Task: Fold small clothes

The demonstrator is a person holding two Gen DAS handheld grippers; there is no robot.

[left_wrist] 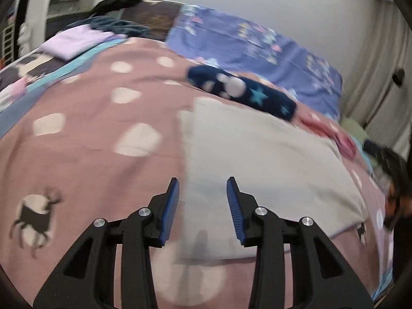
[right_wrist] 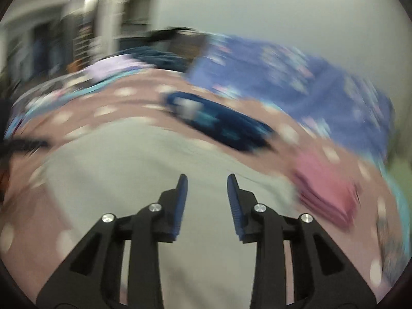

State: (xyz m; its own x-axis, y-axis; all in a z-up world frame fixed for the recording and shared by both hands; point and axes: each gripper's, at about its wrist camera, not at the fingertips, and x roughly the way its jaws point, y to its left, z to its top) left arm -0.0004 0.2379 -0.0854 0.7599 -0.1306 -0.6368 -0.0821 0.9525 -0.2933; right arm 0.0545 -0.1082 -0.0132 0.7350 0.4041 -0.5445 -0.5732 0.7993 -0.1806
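Grey cloth (left_wrist: 257, 159), a small folded garment, is lying flat on a pink spotted blanket (left_wrist: 90, 128) covering the bed. The left gripper (left_wrist: 203, 188) is hovering above the cloth's near left edge, its blue-padded fingers (left_wrist: 170, 211) standing apart with nothing between them. The right gripper (right_wrist: 207, 184) is hanging over the same grey cloth (right_wrist: 154, 180), its fingers likewise spread and empty. A navy star-patterned piece (left_wrist: 242, 90) is lying just beyond the cloth, and a pink folded stack (right_wrist: 327, 193) is sitting at its right side.
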